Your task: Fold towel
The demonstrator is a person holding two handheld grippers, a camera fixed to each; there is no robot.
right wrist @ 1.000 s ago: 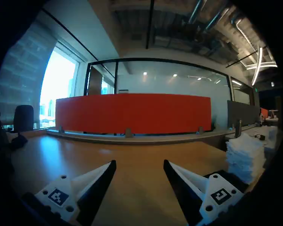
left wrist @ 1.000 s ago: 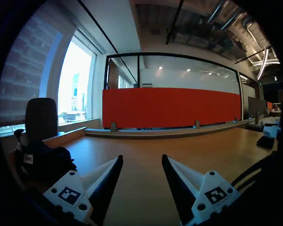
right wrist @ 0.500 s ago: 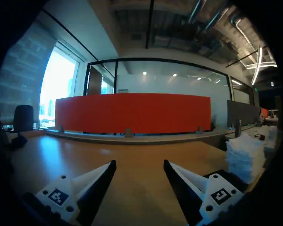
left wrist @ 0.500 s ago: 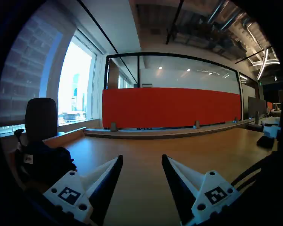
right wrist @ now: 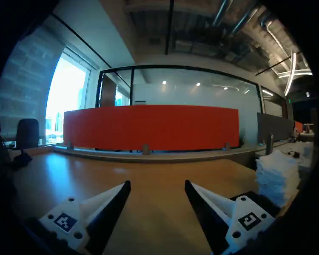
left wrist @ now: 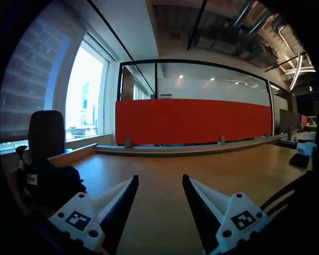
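Nothing's moved: left gripper [left wrist: 158,182] and right gripper [right wrist: 158,186] both spread apart over one wooden desk [left wrist: 172,168]; one red divider [left wrist: 193,121], one towel stack [right wrist: 277,176].

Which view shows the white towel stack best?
The right gripper view: the towel stack stands clear on the desk, right of the open right claw. The left gripper view has a small white shape at its right edge, too small to identify.

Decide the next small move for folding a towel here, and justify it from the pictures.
Probably swing the right hand-held gripper rightward toward the stack of white folded towels and pick the top one: it and the left hand-held gripper are both open and empty above the brown wooden desk.
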